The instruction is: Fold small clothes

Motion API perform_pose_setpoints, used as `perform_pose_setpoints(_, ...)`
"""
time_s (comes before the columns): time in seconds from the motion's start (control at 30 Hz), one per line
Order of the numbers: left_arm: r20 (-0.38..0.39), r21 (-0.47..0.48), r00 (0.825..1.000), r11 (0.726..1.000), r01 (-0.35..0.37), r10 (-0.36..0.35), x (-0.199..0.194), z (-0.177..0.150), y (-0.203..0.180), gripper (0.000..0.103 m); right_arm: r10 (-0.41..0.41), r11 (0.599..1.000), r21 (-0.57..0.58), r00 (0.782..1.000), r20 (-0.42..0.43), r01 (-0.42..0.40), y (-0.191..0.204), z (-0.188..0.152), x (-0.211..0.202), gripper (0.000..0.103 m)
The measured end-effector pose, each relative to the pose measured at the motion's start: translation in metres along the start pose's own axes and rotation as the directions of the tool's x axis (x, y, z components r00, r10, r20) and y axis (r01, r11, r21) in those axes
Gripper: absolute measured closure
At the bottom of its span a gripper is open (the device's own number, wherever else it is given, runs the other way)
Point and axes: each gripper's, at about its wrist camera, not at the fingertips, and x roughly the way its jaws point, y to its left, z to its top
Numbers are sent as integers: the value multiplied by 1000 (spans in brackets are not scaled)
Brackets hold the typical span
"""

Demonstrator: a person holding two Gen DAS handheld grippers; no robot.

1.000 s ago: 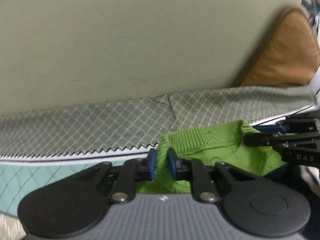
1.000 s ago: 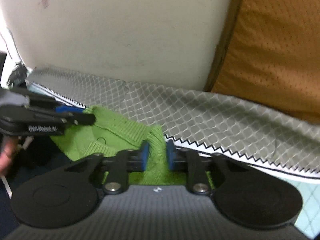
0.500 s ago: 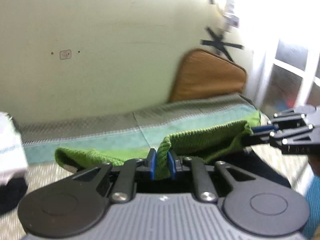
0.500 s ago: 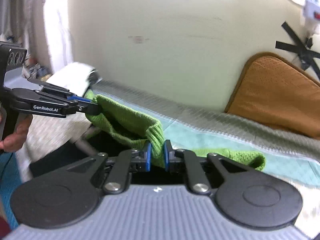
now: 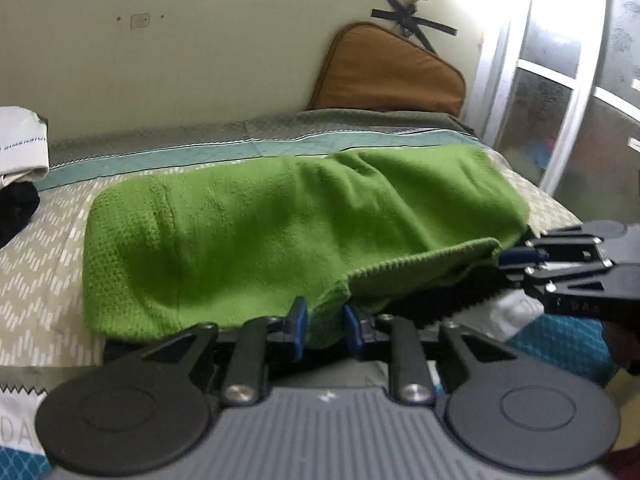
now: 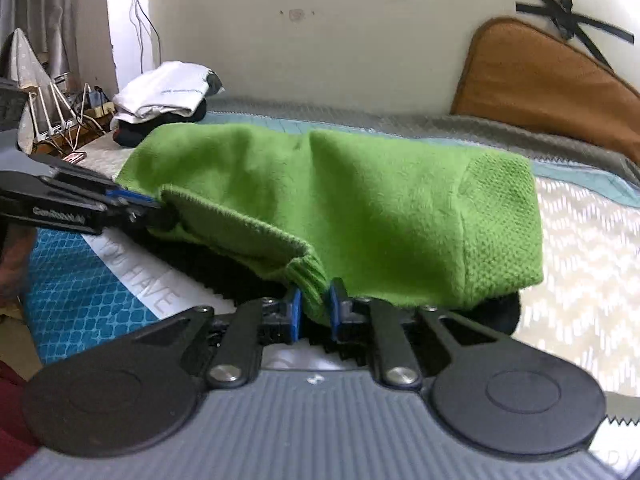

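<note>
A green knit garment [image 5: 280, 224] lies doubled over across the bed, its folded bulk toward the wall. It also shows in the right wrist view [image 6: 380, 216]. My left gripper [image 5: 323, 328] is shut on its near ribbed edge. My right gripper [image 6: 314, 312] is shut on the same edge further along. Each gripper shows in the other's view, the right one [image 5: 516, 258] at the right, the left one [image 6: 136, 204] at the left. A dark garment [image 6: 500, 314] peeks out beneath the green one.
The bed [image 5: 40, 280] has a patterned cover with a blue section [image 6: 80, 292] near me. A brown cushion [image 5: 384, 76] leans on the wall. A pile of white and black clothes [image 6: 164, 100] sits at the bed's far left. A window [image 5: 560, 100] is at the right.
Both grippers pulled back from the wall toward the bed's near side, dragging the green garment's edge over itself. The garment went from held up and bunched to spread in a fold on the bed.
</note>
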Motion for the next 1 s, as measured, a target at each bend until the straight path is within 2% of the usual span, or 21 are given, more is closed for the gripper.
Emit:
perform_pose_setpoints(0.03, 10, 24, 1000, 1000, 13, -13, -8, 0, 0, 73, 24, 1000, -1, 1000, -2, -24, -1, 3, -5, 77)
perform_pose_setpoints(0.07, 27, 46, 999, 999, 28, -30, -17, 1, 0, 66, 67, 998, 5, 998, -3, -67, -6, 6, -11, 70)
perform_pose_setpoints(0.1, 56, 58, 998, 998, 37, -41, -28, 2, 3, 62, 105, 994, 17, 994, 9, -105, -12, 9, -19, 68)
perform_pose_setpoints(0.17, 119, 42, 992, 999, 34, -39, -47, 7, 13, 59, 122, 991, 39, 991, 60, -125, -21, 17, -36, 68)
perform_pose_setpoints(0.3, 187, -88, 982, 996, 11, 5, -51, 36, 40, 62, 66, 983, 160, 984, 168, -93, -45, 51, -39, 68)
perform_pose_setpoints(0.43, 175, -121, 984, 993, 8, 13, -10, 61, 49, 74, -37, 984, 181, 988, 148, 10, -29, 86, 16, 67)
perform_pose_setpoints(0.5, 121, -130, 992, 991, -25, 41, 19, 66, 52, 78, -10, 985, 172, 992, 129, -13, -17, 96, 47, 67)
perform_pose_setpoints(0.57, 72, -112, 992, 990, -91, 99, 47, 64, 54, 82, -31, 994, 109, 994, 101, 20, -6, 98, 76, 68)
perform_pose_setpoints(0.63, 40, -57, 980, 980, -192, 195, 70, 53, 52, 87, -73, 991, 110, 997, -11, 74, -7, 87, 105, 68)
perform_pose_setpoints(0.67, 90, -9, 972, 977, -215, 215, 71, 47, 47, 87, -65, 989, 133, 998, -8, 65, -13, 80, 108, 68)
perform_pose_setpoints(0.7, 109, 32, 966, 971, -239, 234, 71, 43, 41, 87, -46, 989, 143, 999, 20, 43, -17, 76, 106, 68)
perform_pose_setpoints(0.8, 124, 83, 954, 955, -285, 273, 68, 38, 27, 87, -34, 981, 191, 999, 26, 28, -25, 73, 89, 68)
perform_pose_setpoints(0.9, 113, 38, 962, 966, -254, 248, 58, 42, 24, 82, -37, 982, 189, 998, 45, 28, -32, 64, 68, 68)
perform_pose_setpoints(1.0, 141, -36, 981, 991, -129, 133, 44, 49, 22, 80, -68, 970, 239, 990, 120, 37, -41, 59, 45, 67)
